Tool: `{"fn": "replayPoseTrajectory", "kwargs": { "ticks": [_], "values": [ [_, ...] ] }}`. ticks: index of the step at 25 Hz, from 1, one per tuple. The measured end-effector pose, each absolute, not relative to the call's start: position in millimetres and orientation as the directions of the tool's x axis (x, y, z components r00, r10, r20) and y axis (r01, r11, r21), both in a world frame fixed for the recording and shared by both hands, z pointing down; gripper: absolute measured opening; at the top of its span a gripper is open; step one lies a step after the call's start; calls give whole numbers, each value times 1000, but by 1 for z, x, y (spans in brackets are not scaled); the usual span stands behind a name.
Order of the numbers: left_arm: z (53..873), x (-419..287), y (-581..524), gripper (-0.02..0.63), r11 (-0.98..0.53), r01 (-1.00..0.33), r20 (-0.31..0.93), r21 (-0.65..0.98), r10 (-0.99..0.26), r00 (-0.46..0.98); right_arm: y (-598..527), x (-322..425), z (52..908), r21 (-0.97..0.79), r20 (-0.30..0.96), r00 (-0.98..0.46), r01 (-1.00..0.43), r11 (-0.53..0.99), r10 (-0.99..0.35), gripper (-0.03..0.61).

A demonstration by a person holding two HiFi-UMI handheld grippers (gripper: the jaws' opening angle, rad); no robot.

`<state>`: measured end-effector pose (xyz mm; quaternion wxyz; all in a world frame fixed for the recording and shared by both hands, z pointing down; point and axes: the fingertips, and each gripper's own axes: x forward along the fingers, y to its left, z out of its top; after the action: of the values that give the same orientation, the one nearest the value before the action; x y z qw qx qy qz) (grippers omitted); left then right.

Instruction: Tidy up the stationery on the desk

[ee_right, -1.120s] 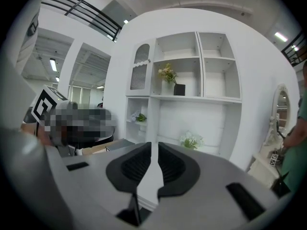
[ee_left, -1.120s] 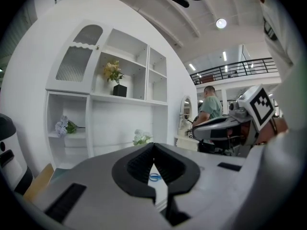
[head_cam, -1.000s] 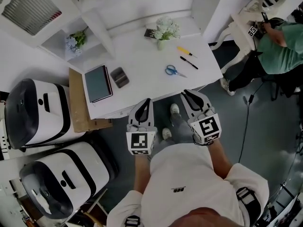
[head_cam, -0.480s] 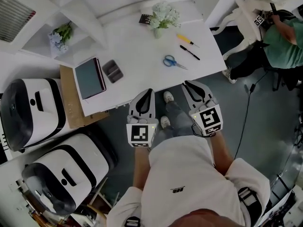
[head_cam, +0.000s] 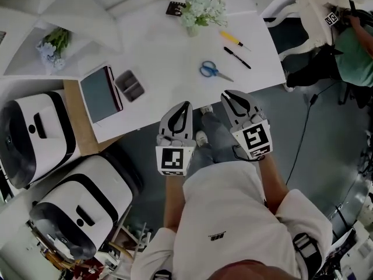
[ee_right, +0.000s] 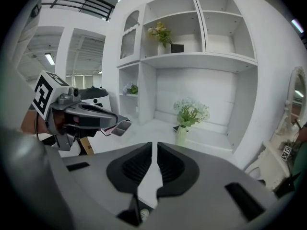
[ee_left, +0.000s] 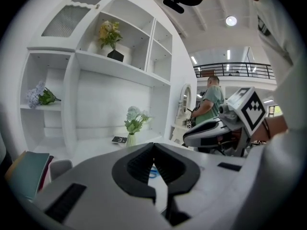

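Observation:
On the white desk (head_cam: 163, 45) lie blue-handled scissors (head_cam: 210, 70), a yellow pen (head_cam: 232, 38) and a black pen (head_cam: 238, 57) on the right. A dark notebook (head_cam: 100, 93) and a grey case (head_cam: 130, 85) lie on the left. My left gripper (head_cam: 186, 105) is at the desk's near edge, shut and empty. My right gripper (head_cam: 226, 94) is beside it, just off the edge below the scissors, also shut and empty. In the left gripper view, a bit of the blue scissors (ee_left: 152, 172) shows behind the shut jaws.
A vase of white flowers (head_cam: 201, 7) and a small black card (head_cam: 173, 7) stand at the desk's back. Shelves with flowers (head_cam: 53, 42) rise on the left. Two white machines (head_cam: 35, 136) sit on the floor at left. A person in green (head_cam: 355, 51) sits at right.
The view has slid so the desk sits higher and nearer. Both grippers have come up to the desk's near edge, still shut.

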<state>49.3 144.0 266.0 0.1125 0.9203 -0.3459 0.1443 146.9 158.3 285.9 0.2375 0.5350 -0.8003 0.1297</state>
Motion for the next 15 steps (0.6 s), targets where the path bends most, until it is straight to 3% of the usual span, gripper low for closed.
{"fn": "replayPoseTrajectory", "kwargs": {
  "ticks": [15],
  "values": [
    [339, 78, 104, 0, -733, -667, 440, 136, -558, 703, 110, 164, 373, 47, 658, -323, -884, 465, -680, 24]
  ]
}}
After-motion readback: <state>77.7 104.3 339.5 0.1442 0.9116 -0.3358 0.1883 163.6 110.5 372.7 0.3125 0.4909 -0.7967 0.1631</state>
